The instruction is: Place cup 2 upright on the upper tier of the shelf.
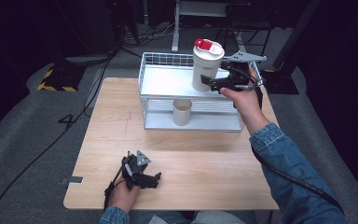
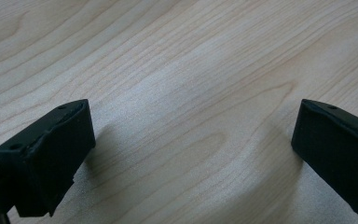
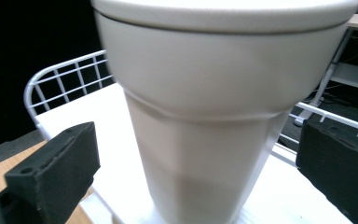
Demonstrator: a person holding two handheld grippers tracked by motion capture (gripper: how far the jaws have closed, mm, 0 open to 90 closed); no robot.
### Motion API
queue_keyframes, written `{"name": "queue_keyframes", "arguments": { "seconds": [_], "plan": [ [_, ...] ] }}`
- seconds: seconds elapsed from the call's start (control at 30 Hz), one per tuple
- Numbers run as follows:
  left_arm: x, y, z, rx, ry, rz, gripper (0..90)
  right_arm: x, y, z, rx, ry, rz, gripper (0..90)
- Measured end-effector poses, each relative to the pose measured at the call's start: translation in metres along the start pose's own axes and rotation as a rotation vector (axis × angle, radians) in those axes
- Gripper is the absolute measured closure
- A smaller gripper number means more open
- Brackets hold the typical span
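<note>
1. Standing on grey carpet amid dark surroundings: pale wooden surface (image 1: 177, 154), with cables trailing across the floor behind.
2. Sitting at the far edge of that surface: white wire rack (image 1: 158, 74) with two shelves, one above the other.
3. Standing upright on the rack's top shelf, toward its right end: tall cream tumbler (image 1: 206, 70) with a red-and-white lid (image 1: 207, 45).
4. Resting on the lower shelf, below and slightly left of the tumbler: smaller cream cup (image 1: 182, 111), open at the top.
5. Hovering at the tumbler's right side, held level in a hand with a denim sleeve: right gripper (image 1: 209, 82).
6. Standing released in the right gripper view, jaws spread wide on either side of the tumbler (image 3: 214, 130), with a visible gap at each side and no pad pressing on it.
7. Lying near the front edge of the surface, well apart from the rack: left gripper (image 1: 154, 179), held in the other hand.
8. Gaping wide in the left gripper view, jaws released over bare wood (image 2: 191, 93), grasping nothing.
</note>
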State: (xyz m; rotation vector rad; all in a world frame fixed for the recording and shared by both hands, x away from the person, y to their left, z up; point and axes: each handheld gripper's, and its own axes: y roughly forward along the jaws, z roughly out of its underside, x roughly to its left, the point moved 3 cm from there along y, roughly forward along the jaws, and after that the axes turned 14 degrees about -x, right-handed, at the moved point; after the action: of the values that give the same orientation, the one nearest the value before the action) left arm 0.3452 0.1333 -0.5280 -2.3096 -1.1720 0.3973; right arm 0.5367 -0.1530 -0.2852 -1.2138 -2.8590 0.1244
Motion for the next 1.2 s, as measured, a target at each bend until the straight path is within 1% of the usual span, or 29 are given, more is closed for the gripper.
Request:
{"name": "queue_keyframes", "arguments": {
  "seconds": [0.1, 0.17, 0.23, 0.3, 0.37, 0.43, 0.57, 0.63, 0.67, 0.73, 0.77, 0.83, 0.93, 1.0, 1.03, 1.07, 1.13, 1.17, 1.2],
  "plan": [
    [0.001, 0.000, 0.000, 0.001, 0.006, 0.006, 0.0, 0.003, -0.012, -0.004, -0.005, -0.009, -0.018, 0.0],
    [0.001, -0.001, 0.000, 0.002, 0.013, 0.009, 0.0, 0.006, -0.019, -0.006, -0.006, -0.001, -0.034, 0.0],
    [0.001, -0.001, 0.000, 0.002, 0.013, 0.010, 0.0, 0.007, -0.023, -0.006, -0.007, -0.005, -0.040, 0.0],
    [0.002, -0.001, 0.000, 0.001, 0.014, 0.010, 0.0, 0.010, -0.035, -0.006, 0.005, -0.004, -0.059, 0.8],
    [0.002, -0.001, 0.000, 0.000, 0.014, 0.010, 0.0, 0.010, -0.038, -0.006, 0.009, -0.010, -0.061, 0.8],
    [0.002, -0.001, 0.000, 0.000, 0.014, 0.010, 0.0, 0.011, -0.047, -0.004, 0.011, -0.016, -0.070, 0.8],
    [0.001, -0.001, 0.000, 0.001, 0.014, 0.010, 0.0, 0.012, -0.065, -0.002, 0.013, -0.011, -0.081, 0.9],
    [0.001, -0.001, 0.000, 0.001, 0.014, 0.010, 0.0, 0.013, -0.068, -0.002, 0.011, -0.013, -0.083, 1.0],
    [0.002, -0.001, 0.000, 0.000, 0.014, 0.010, 0.0, 0.013, -0.075, 0.000, 0.016, -0.016, -0.082, 1.3],
    [0.001, -0.001, 0.000, 0.001, 0.014, 0.010, 0.0, 0.014, -0.078, 0.001, 0.017, -0.016, -0.084, 1.7],
    [0.002, -0.001, 0.000, 0.000, 0.014, 0.010, 0.0, 0.015, -0.086, 0.004, 0.029, -0.034, -0.080, 1.9],
    [0.001, -0.001, 0.000, 0.001, 0.013, 0.010, 0.0, 0.016, -0.088, 0.005, 0.032, -0.037, -0.079, 1.9],
    [0.002, -0.001, 0.000, 0.001, 0.014, 0.010, 0.0, 0.018, -0.101, 0.013, 0.043, -0.033, -0.091, 2.0],
    [0.001, 0.000, 0.000, 0.001, 0.008, 0.010, 0.0, 0.019, -0.103, 0.015, 0.047, -0.031, -0.092, 2.0],
    [0.002, -0.001, 0.000, 0.004, 0.016, 0.010, 0.0, 0.019, -0.107, 0.017, 0.050, -0.032, -0.092, 1.9],
    [0.002, 0.000, 0.000, 0.003, 0.012, 0.009, 0.0, 0.020, -0.113, 0.022, 0.055, -0.025, -0.099, 2.0],
    [0.002, 0.000, 0.000, 0.001, 0.015, 0.005, 0.0, 0.021, -0.116, 0.023, 0.059, -0.025, -0.100, 2.0],
    [0.003, 0.000, -0.001, 0.006, 0.017, 0.005, 0.0, 0.022, -0.122, 0.028, 0.069, -0.022, -0.103, 2.4],
    [0.002, 0.000, -0.001, 0.002, 0.015, 0.001, 0.0, 0.022, -0.122, 0.028, 0.069, -0.022, -0.103, 2.4]
  ]
}}
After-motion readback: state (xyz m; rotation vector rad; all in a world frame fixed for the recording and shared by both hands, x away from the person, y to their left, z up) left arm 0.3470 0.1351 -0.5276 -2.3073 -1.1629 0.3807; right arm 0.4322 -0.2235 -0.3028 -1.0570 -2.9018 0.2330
